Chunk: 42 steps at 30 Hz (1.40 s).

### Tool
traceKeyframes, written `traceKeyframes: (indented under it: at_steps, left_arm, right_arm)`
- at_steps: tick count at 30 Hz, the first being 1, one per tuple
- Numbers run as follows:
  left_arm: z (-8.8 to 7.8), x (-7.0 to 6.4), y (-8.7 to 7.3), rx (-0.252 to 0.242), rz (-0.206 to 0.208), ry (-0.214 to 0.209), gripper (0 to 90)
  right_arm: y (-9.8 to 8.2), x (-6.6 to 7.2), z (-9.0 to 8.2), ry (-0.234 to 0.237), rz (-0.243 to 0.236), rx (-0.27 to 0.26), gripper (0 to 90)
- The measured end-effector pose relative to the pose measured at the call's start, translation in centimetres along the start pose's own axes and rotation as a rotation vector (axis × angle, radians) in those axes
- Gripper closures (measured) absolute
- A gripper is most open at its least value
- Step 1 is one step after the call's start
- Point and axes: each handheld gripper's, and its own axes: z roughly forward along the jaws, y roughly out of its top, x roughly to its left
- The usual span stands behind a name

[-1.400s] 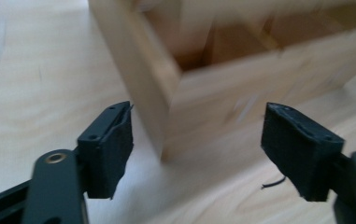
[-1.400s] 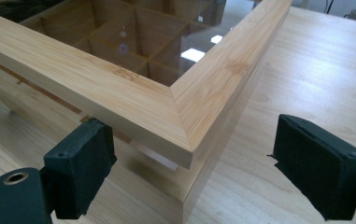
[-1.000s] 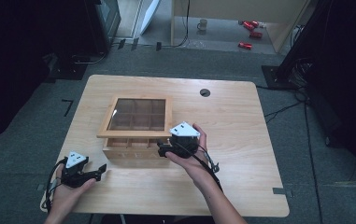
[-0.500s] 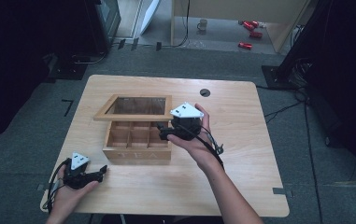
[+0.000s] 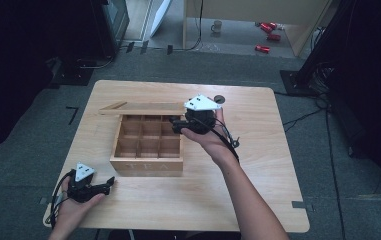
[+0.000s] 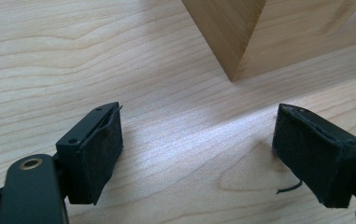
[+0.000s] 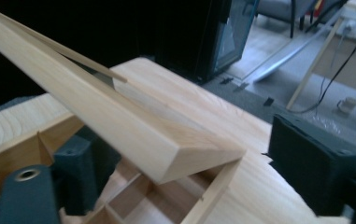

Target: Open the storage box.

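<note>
Wooden tabletop is being rested on nearest by the left gripper, its jaws spread with nothing between. Beyond, the compartmented wooden tea box is being shown bare inside, its glass-paned wooden lid being propped up by the right gripper, whose jaws have just been closing, one beneath the lid's corner, unclenched.

A light wooden table with rounded corners is standing on grey carpet, where short strips of dark tape are lying. Beyond it a dark cabinet is sitting at the left, a pale wooden frame is rising behind, and a mug and red cans are resting on the floor. Black cables are trailing at the right.
</note>
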Motion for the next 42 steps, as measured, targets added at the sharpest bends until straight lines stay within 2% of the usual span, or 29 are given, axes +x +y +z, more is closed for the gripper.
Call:
traceKeyframes:
  at_steps: [4, 6, 9, 14, 18, 20, 26, 33, 38, 42]
  left_arm:
    - [0.0, 0.0, 0.0, 0.000, 0.001, 0.000, 16.7]
    - [0.0, 0.0, 0.0, 0.001, 0.001, 0.001, 16.7]
    - [0.0, 0.0, 0.0, 0.002, 0.002, 0.001, 16.7]
    - [0.0, 0.0, 0.0, 0.002, 0.000, -0.001, 16.7]
    - [0.0, 0.0, 0.0, 0.005, 0.001, -0.005, 16.7]
    - [0.0, 0.0, 0.1, 0.004, -0.001, -0.005, 16.7]
    - [0.0, 0.1, 0.1, 0.001, -0.001, -0.007, 16.7]
    - [0.1, 0.0, 0.1, 0.000, 0.001, -0.005, 16.7]
    - [0.1, 0.0, 0.1, 0.002, 0.002, -0.006, 16.7]
    - [0.1, 0.0, 0.1, 0.000, -0.001, -0.007, 16.7]
  right_arm:
    - [0.5, -0.3, 0.2, 0.016, -0.011, -0.056, 35.8]
    - [0.7, -0.5, 0.4, 0.029, 0.004, -0.078, 43.2]
    - [1.0, -0.9, 0.8, 0.036, 0.015, -0.097, 47.0]
    - [1.5, -1.9, 1.5, 0.066, 0.026, -0.097, 48.7]
    - [1.8, -2.4, 2.2, 0.057, -0.034, -0.091, 51.2]
    - [1.9, -2.5, 2.6, 0.059, -0.046, -0.085, 51.2]
    - [1.7, -3.3, 3.7, 0.070, -0.018, -0.079, 51.3]
    - [1.2, -3.7, 4.9, 0.059, -0.021, -0.077, 51.0]
    - [1.0, -4.4, 5.8, 0.062, 0.021, -0.091, 50.7]
    - [0.9, -5.3, 6.4, 0.088, 0.064, -0.118, 50.5]
